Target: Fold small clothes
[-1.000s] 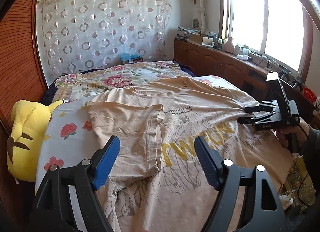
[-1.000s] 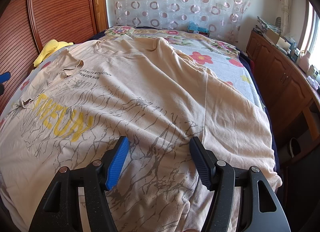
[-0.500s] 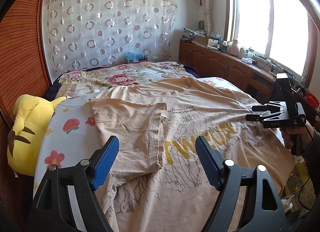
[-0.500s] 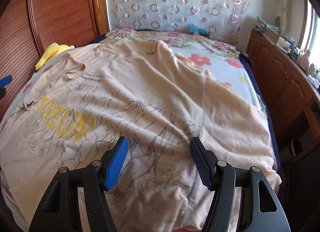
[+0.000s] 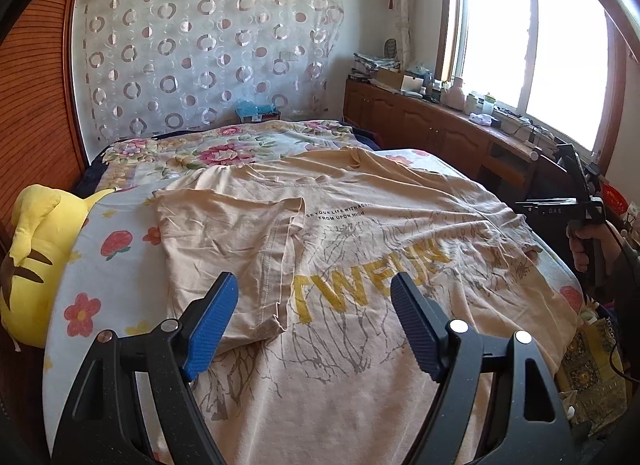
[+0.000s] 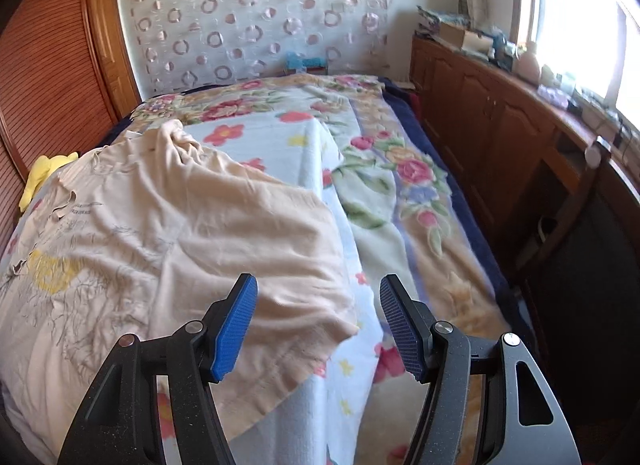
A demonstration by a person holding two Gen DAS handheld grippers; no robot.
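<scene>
The left gripper (image 5: 314,315) fills the bottom of its frame with its blue-padded jaws spread wide and nothing between them; it hangs above the beige T-shirt (image 5: 360,265) without touching it. The right gripper (image 6: 318,319), low in its own frame, also has its jaws apart and empty, poised over the shirt's edge (image 6: 224,249) where it meets the pale flowered sheet (image 6: 280,133). In the left view that same tool (image 5: 560,209) appears at the right edge, gripped by a hand (image 5: 586,243) that is partly cut off by the frame.

The shirt lies spread across the bed, one sleeve (image 5: 228,241) folded inward at centre left. Its lower hem runs out of sight under the gripper bodies. A yellow plush toy (image 5: 28,261) at the left edge is half hidden by the sheet. Items on the wooden cabinet (image 5: 440,125) under the window are too small and glare-washed to identify.

Yellow letters on the shirt read "TWEUN"; small black print above reads "FROM UPON HIGH", the line over it being partly creased.
</scene>
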